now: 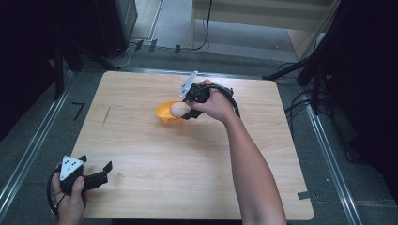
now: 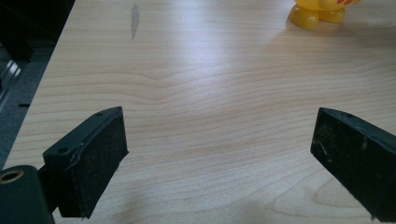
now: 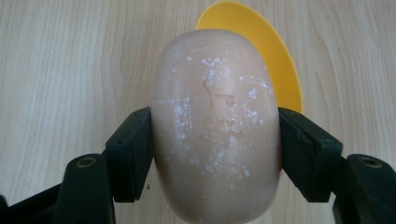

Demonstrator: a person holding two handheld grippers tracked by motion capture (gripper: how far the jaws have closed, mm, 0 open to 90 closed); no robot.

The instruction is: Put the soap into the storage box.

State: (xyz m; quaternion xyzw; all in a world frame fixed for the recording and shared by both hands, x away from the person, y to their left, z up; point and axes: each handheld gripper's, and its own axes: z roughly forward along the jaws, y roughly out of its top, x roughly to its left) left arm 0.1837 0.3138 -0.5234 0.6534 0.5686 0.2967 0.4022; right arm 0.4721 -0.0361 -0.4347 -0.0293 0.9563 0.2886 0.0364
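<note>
My right tongs (image 1: 184,111) grasping the pale egg (image 3: 215,123), both pads pressed against its sides; the egg is held directly above the yellow cup (image 1: 165,114), which stands near the middle of the bench (image 1: 155,168). My left tongs (image 1: 101,174), released and wide apart with nothing between them, rest at the bench's near left corner, well apart from the cup and pointing toward it

A lab or test room: one bare wooden counter (image 1: 141,187) stands alone on grey carpet (image 1: 328,154), ringed by metal floor rails (image 1: 28,150), tape marks (image 1: 77,110), loose cables (image 1: 206,28) and dark stands (image 1: 309,61).
</note>
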